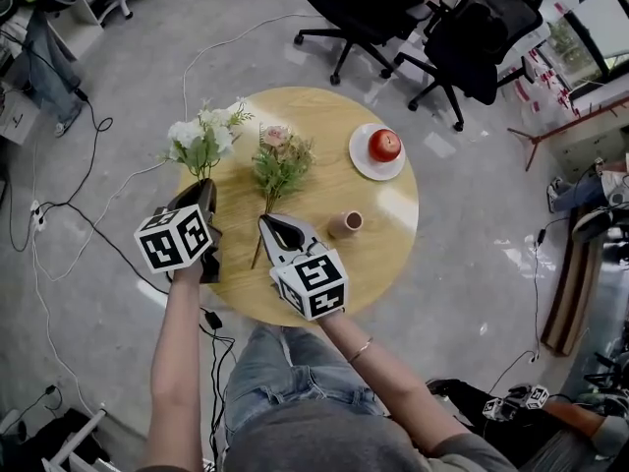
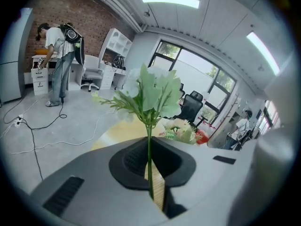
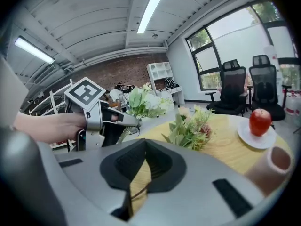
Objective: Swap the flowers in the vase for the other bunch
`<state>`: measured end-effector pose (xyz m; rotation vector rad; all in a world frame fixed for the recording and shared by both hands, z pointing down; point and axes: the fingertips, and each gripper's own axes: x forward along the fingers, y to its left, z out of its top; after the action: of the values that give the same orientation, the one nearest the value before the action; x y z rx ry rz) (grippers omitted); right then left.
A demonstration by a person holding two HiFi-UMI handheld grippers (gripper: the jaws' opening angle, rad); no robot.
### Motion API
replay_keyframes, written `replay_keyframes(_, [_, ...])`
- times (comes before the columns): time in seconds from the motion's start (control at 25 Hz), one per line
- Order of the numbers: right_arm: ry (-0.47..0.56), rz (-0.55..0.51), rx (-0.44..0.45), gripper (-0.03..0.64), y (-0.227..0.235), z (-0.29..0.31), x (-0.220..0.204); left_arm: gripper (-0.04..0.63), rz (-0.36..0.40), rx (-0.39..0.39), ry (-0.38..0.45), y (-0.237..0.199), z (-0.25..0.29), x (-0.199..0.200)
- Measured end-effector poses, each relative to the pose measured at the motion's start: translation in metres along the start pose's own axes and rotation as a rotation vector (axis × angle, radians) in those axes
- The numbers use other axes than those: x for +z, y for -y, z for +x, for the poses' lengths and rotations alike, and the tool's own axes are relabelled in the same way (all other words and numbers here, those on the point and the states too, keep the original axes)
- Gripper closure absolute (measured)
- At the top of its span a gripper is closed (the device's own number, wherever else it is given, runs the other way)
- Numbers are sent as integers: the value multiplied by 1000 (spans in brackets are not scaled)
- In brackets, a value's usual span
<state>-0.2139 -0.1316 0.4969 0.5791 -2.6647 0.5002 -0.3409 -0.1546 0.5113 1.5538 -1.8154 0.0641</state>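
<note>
On the round wooden table [image 1: 324, 116] a small tan vase [image 1: 346, 223] [image 3: 277, 161] stands empty, right of my grippers. My left gripper [image 1: 203, 187] [image 2: 151, 182] is shut on the green stem of the white flower bunch [image 1: 204, 134] [image 2: 153, 91], held upright above the table's left edge. My right gripper [image 1: 267, 226] [image 3: 129, 197] is shut on the thin brown stem of the pink-and-green bunch [image 1: 282, 160] [image 3: 190, 128], whose head points toward the far side. The two bunches are side by side, apart.
A red apple [image 1: 384, 145] sits on a white plate [image 1: 364, 164] at the table's right. Two black office chairs [image 1: 432, 18] stand beyond the table. Cables [image 1: 59, 205] trail over the floor at left. A person [image 2: 59, 55] stands far off by a desk.
</note>
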Motion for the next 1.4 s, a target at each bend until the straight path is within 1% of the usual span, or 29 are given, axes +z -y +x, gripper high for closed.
replay_keyframes(0.16, [24,-2,-14,606,1,-18,0,574,20,-57,64,27,-18,16])
replay_keyframes(0.36, [51,-1,-40,606,4,-47,-2,574,57,-128,120,70,-35,30])
replay_keyframes(0.48, [65,5,-64,606,17,-63,-3,574,77,-173,144,100,-32,39])
replay_keyframes(0.64, [81,20,-123,606,48,-80,-7,574,114,-248,155,143,-11,49])
replay_keyframes(0.8, [108,35,-192,606,39,-121,-9,574,154,-315,172,184,-36,50])
replay_keyframes(1.0, [149,64,-276,606,54,-160,-16,574,200,-413,173,242,-39,41])
replay_keyframes(1.2, [170,79,-337,606,73,-185,-19,575,229,-484,172,287,-33,38])
replay_keyframes(1.4, [188,94,-381,606,87,-201,-21,574,258,-534,176,319,-26,37])
